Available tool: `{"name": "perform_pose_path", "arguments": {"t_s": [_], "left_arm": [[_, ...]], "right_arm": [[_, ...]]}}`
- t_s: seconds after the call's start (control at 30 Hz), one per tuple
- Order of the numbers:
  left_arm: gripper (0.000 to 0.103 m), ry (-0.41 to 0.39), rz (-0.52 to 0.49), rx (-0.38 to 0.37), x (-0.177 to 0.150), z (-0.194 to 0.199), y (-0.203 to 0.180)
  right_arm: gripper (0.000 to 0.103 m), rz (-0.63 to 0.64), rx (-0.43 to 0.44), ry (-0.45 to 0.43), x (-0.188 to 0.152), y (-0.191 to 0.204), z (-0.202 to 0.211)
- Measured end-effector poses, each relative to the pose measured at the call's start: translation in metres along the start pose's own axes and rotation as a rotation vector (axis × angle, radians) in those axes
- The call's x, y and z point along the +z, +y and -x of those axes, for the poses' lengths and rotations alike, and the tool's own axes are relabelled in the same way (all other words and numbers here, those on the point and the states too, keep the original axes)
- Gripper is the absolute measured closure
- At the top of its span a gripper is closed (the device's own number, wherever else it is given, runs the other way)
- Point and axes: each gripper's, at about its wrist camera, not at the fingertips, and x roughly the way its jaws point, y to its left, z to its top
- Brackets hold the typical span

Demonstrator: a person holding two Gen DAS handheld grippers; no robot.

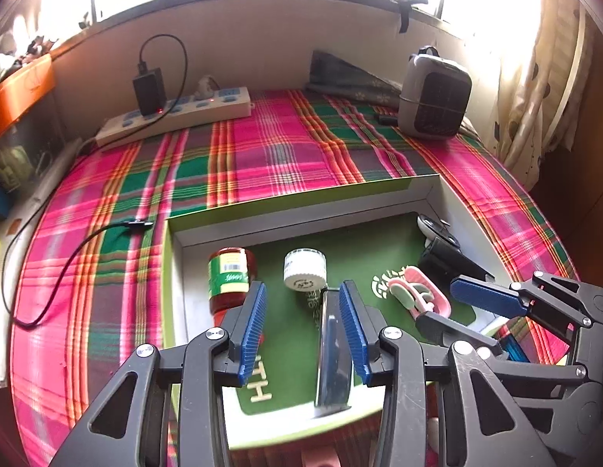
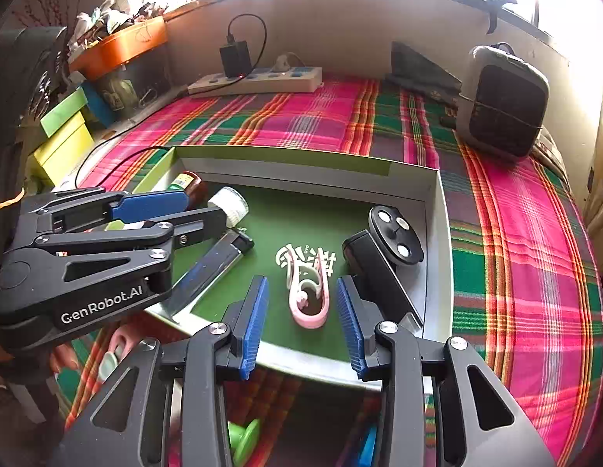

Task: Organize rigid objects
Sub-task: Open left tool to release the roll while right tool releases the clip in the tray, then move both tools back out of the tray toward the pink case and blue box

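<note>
the glossy dark lighter (image 1: 332, 354) is seen just beside the spread left tool's (image 1: 303, 330) ribbed blue pad; the curved pink clip (image 2: 309, 295) is framed untouched by the spread right tool (image 2: 301, 325), near the tray's (image 2: 437, 210) near edge.

A shallow box (image 2: 437, 210) with a green floor holds everything. A pink clip (image 2: 307, 303) lies flat between the right claw (image 2: 301, 327) tips, not touching them. A shiny dark lighter (image 1: 332, 350) lies just beside the left claw's (image 1: 303, 334) right tip. Past that claw lie a red jar (image 1: 229, 276) on its side and a small white tub (image 1: 304, 270).
</note>
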Motion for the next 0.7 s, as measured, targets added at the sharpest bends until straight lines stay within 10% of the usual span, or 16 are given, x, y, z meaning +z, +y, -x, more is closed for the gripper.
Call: {"name": "perform_pose_path", "arguments": {"t_s": [0.7], "left_arm": [[0.064,-0.081,0.008,0.037,-0.053,0.062,-0.006]], "right_arm": [[0.065,-0.04,-0.051,-0.099,-0.032,-0.004,0.052]]}}
